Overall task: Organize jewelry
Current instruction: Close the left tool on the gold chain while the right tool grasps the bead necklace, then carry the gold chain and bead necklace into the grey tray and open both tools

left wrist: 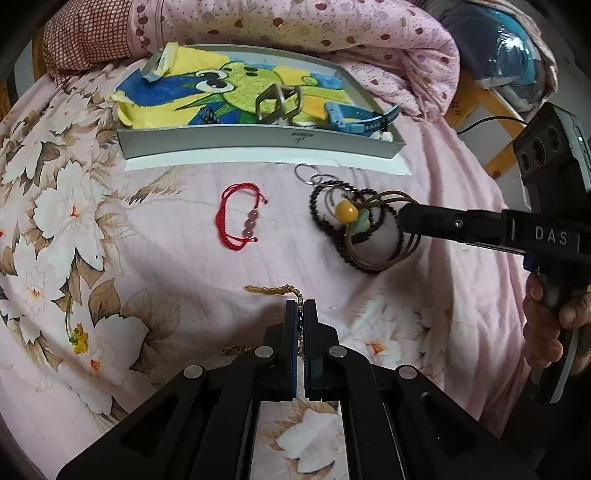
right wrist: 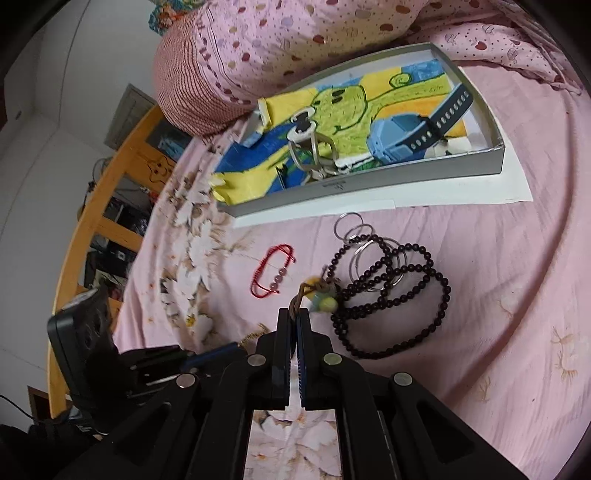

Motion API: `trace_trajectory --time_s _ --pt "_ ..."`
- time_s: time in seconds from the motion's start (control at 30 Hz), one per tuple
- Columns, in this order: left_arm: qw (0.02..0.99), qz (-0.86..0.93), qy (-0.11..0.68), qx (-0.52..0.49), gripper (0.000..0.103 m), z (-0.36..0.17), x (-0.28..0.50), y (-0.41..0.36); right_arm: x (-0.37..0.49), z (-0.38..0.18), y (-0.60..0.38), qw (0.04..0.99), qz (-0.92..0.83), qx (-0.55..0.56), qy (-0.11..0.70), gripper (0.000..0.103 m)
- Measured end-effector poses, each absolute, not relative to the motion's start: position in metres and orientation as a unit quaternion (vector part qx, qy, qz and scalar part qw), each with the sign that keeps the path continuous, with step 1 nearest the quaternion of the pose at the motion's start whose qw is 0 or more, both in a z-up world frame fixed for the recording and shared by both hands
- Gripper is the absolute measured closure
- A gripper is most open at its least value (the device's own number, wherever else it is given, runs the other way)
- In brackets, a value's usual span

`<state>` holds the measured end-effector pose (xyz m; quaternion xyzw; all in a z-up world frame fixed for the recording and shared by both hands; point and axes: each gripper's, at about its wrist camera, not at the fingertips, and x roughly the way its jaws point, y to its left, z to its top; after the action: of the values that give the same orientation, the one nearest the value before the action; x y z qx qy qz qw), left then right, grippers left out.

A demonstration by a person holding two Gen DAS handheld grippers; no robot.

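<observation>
Two pinches at once: my left gripper (left wrist: pixel 301 308) is clamped on the gold chain (left wrist: pixel 273 290) nearest me, my right gripper (right wrist: pixel 294 318) on the brown cord necklace (right wrist: pixel 301 295), so each lifts free toward the far gray box (left wrist: pixel 258 142).

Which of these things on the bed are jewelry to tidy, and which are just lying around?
For the job:
gold chain
brown cord necklace
black bead string
red bracelet
grey tray

Just lying about:
pink dotted quilt
flowered bedsheet
wooden bed rail
</observation>
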<state>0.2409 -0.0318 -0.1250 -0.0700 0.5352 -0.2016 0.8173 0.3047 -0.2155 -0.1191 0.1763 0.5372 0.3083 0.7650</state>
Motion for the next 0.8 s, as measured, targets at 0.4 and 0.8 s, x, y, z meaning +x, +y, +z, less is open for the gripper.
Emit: trace_trajectory --time_s 0.4,0.8 --pt "0.838 -0.202 0.495 -0.108 0.102 -0.085 0.243 -0.023 0.304 -0.087 -0.220 0.782 0.332 0.200 0.488 0.100" --pt "0.882 -0.147 0.433 -0.113 0.102 -0.047 0.332 -0.010 0.361 -0.072 -0.220 0.838 0.327 0.157 0.408 0.100"
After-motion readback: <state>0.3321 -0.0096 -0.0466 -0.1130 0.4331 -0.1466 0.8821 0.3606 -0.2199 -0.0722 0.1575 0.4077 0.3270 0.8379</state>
